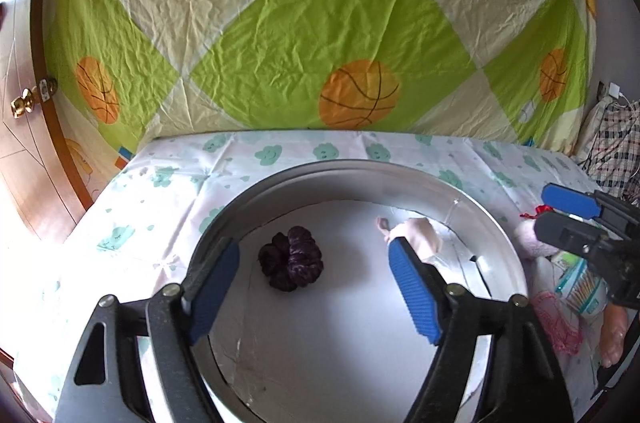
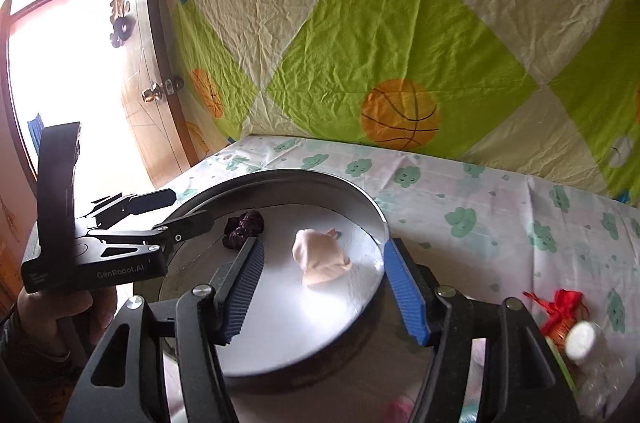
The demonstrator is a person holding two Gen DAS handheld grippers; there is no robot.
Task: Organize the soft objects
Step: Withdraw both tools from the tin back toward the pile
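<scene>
Ribbed blue jaws apart, round metal basin (image 1: pixel 500 247), crinkled purple scrunchie (image 1: pixel 291 258), balled peach sock (image 2: pixel 320 257)

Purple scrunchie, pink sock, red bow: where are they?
purple scrunchie (image 1: pixel 291 258): left wrist view, middle of its ruffles.
pink sock (image 2: pixel 319 256): right wrist view, middle of the bundle.
red bow (image 2: pixel 565 304): right wrist view, its knot.

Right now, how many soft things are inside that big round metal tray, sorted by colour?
Dark purple: 1, the scrunchie.
Pale pink: 1, the bunched cloth.
Total: 2 inside the round tray.
Both the left gripper and the right gripper are open and hold nothing.
</scene>
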